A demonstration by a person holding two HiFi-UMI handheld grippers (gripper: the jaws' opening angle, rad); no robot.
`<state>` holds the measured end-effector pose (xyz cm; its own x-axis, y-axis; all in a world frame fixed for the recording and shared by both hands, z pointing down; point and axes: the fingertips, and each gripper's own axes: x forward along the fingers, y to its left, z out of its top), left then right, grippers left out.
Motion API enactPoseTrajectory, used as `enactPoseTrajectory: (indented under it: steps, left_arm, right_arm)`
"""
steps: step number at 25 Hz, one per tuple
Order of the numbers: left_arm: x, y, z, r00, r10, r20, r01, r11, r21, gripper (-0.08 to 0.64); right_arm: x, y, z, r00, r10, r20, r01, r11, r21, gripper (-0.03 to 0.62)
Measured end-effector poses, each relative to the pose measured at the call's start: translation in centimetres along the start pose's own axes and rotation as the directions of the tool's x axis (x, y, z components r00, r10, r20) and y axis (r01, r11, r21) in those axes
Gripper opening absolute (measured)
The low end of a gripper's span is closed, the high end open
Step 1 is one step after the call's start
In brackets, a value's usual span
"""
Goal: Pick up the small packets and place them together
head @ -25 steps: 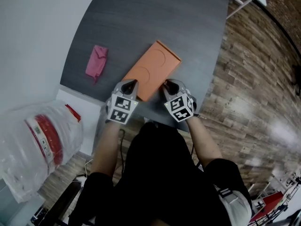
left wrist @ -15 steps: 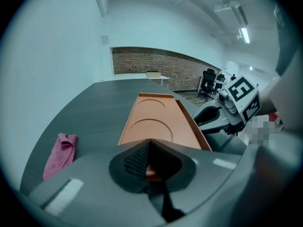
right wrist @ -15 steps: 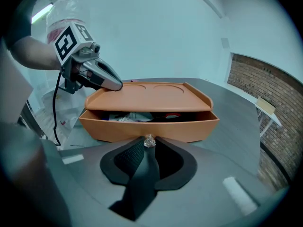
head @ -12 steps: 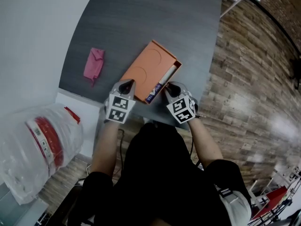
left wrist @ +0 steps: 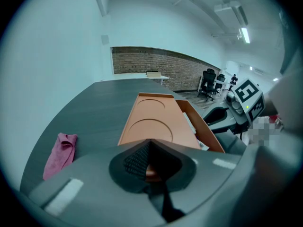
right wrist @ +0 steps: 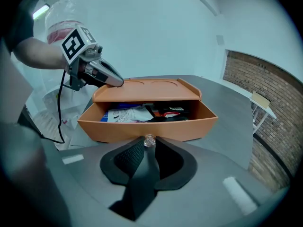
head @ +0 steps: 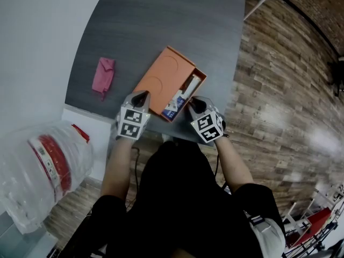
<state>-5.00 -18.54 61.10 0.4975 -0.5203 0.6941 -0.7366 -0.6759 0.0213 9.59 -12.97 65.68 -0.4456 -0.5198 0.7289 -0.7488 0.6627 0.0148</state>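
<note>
R tongs (right wrist: 149,148) nipped tight on drawer knob (right wrist: 149,139); L tongs (left wrist: 150,150) clamp near edge of orange box (left wrist: 149,124). Drawer (right wrist: 94,122) part open, packets (right wrist: 137,113) inside, none picked yet, I reckon.

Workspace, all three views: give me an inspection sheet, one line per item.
Surface: dark grey table.
Job's things: small packets lie in the drawer, slid partly out of the orange box.
Clutter: pink cloth, left of the box.
Tools: left tool shut on the box's near edge; right tool shut on the drawer knob.
Cables: black cable hangs from the left tool.
Surroundings: plastic bag, wood floor, brick wall.
</note>
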Motion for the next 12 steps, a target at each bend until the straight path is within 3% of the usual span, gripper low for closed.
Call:
enactPoseTrajectory:
  steps: [12]
  left_arm:
    - [0.11, 0.18, 0.02, 1.000, 0.005, -0.005, -0.005, 1.000, 0.001, -0.002]
  right_arm:
    - [-0.66, -0.36, -1.01, 1.000, -0.009, -0.021, 0.009, 1.000, 0.004, 0.075]
